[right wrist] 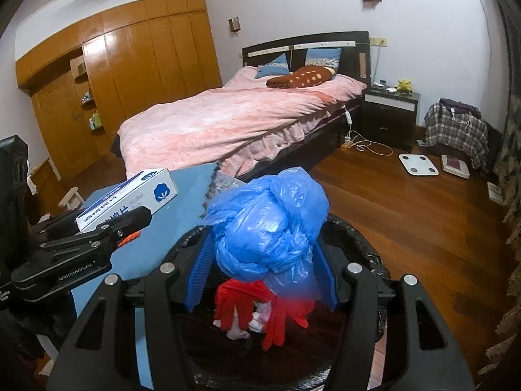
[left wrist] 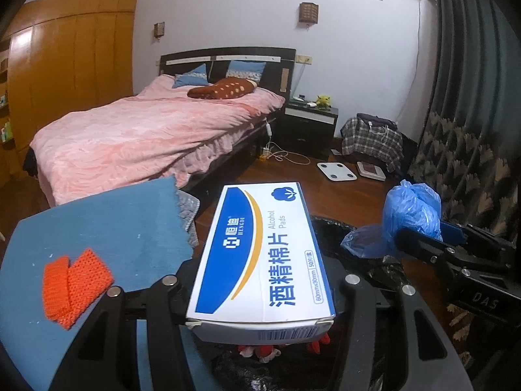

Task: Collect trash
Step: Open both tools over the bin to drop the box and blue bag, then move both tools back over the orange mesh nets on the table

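Note:
My left gripper [left wrist: 260, 280] is shut on a white and blue alcohol pads box [left wrist: 260, 254] and holds it above a bin lined with a black bag [left wrist: 329, 224]. The box also shows in the right wrist view [right wrist: 130, 198]. My right gripper [right wrist: 263, 260] is shut on a crumpled blue plastic bag [right wrist: 270, 221] above the same bin [right wrist: 368, 254]; the bag also shows in the left wrist view [left wrist: 410, 215]. Red trash [right wrist: 250, 309] lies inside the bin. An orange knitted piece [left wrist: 71, 286] lies on the blue mat [left wrist: 114, 228].
A bed with a pink cover [right wrist: 234, 120] stands behind. A black nightstand [right wrist: 390, 114], a white scale [right wrist: 418, 164], cables and a plaid bundle [right wrist: 456, 130] are on the wood floor [right wrist: 407, 215]. A patterned sofa [left wrist: 472, 169] is at right.

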`<state>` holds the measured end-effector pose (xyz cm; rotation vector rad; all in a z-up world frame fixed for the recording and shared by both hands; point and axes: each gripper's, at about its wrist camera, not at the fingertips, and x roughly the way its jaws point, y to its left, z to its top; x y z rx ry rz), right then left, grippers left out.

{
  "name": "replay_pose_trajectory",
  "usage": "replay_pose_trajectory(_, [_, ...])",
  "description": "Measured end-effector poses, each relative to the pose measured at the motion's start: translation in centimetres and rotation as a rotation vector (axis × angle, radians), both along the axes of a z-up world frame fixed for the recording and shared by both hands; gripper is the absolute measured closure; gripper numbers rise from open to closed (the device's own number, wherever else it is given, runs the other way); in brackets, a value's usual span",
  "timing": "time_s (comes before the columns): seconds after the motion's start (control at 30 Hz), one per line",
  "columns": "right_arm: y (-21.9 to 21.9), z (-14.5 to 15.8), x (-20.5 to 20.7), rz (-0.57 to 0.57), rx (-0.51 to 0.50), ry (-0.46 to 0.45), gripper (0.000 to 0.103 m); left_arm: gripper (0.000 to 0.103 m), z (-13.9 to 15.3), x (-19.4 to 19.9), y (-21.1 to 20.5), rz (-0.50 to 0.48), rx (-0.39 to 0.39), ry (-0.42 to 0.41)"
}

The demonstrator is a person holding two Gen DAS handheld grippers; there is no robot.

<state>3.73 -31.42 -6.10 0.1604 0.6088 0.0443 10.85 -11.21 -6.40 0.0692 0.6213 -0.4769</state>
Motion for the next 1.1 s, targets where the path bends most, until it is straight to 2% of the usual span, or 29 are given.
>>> replay_pose_trajectory(0.3, [-0.6, -1.8, 0.6, -0.014, 0.002, 0.033, 0.048, 0.049, -1.8, 1.2, -1.2, -0.022, 0.012, 0.048])
replay_pose_trajectory(0.43, [-0.9, -2.5, 1.3, -0.022, 0.003, 0.042, 0.043, 0.048, -2.3, 1.8, -1.6, -0.032, 0.011, 0.073])
replay_pose_trajectory(0.53, [-1.2, -2.9, 1.7, -0.032, -0.003, 0.055, 0.036, 0.038, -2.5, 2.1, -1.5, -0.035, 0.004, 0.083])
replay_pose_trajectory(0.67, [-1.5, -3.5, 1.6, -0.048, -0.011, 0.066, 0.025, 0.031, -2.4, 2.3, -0.9, -0.018, 0.007, 0.081])
replay_pose_trajectory(0.73, [-1.5, -3.6, 1.4, -0.057, -0.015, 0.068, 0.015, 0.028, -2.3, 2.4, -0.4, -0.002, 0.01, 0.077])
replay_pose_trajectory(0.8, [-1.5, -3.6, 1.3, -0.064, -0.015, 0.065, 0.011, 0.024, -2.2, 2.4, 0.4, 0.016, 0.008, 0.072])
replay_pose_trajectory(0.93, [-1.3, -3.6, 1.2, -0.062, 0.004, 0.074, 0.008, 0.015, -1.9, 2.3, 1.7, 0.05, 0.016, 0.059])
replay_pose_trajectory(1.1, [-0.1, -3.1, 1.2, -0.042, -0.001, 0.065, 0.007, 0.01, -1.2, 2.1, 3.8, 0.093, 0.011, 0.048])
